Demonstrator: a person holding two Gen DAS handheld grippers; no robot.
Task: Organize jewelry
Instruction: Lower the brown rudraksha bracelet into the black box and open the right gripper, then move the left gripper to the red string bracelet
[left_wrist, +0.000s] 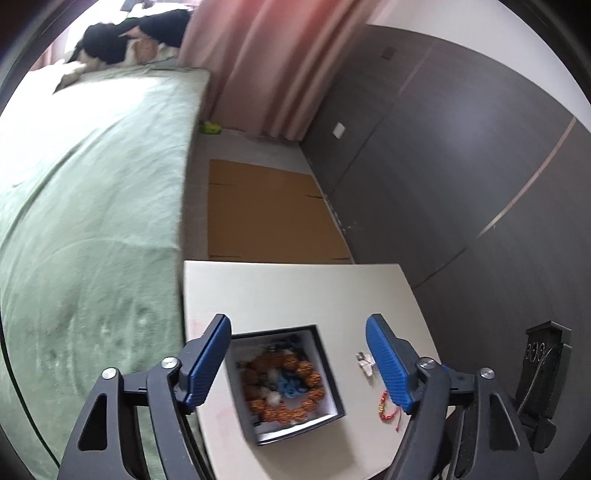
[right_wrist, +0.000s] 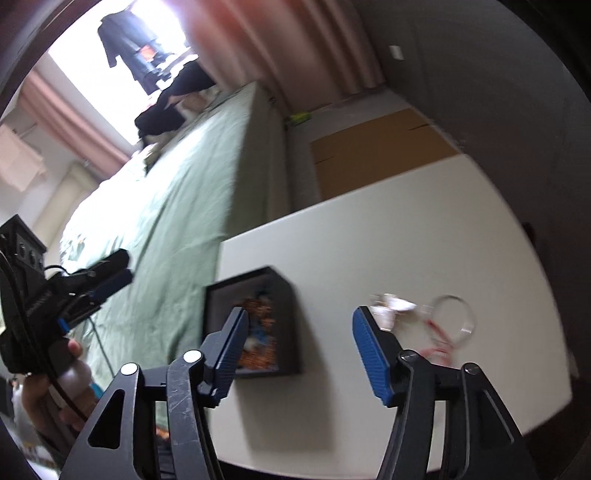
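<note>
A black open box (left_wrist: 286, 384) with a white inside stands on the white table (left_wrist: 295, 288). An orange bead bracelet (left_wrist: 284, 386) and blue and white pieces lie in it. My left gripper (left_wrist: 298, 325) hangs open above the box, nothing between its blue pads. A clear crystal piece (left_wrist: 364, 363) and a red bead string (left_wrist: 388, 404) lie right of the box. In the right wrist view my right gripper (right_wrist: 299, 314) is open over the table beside the box (right_wrist: 255, 321), empty. A white trinket (right_wrist: 391, 306), a clear bangle (right_wrist: 452, 317) and red cord (right_wrist: 437, 349) lie to its right.
A green-covered bed (left_wrist: 92, 206) runs along the table's left side. Brown cardboard (left_wrist: 266, 210) lies on the floor beyond the table, with grey wardrobe doors (left_wrist: 461, 155) to the right and pink curtains (left_wrist: 266, 55) behind. A hand (right_wrist: 55, 391) holds the left gripper's handle.
</note>
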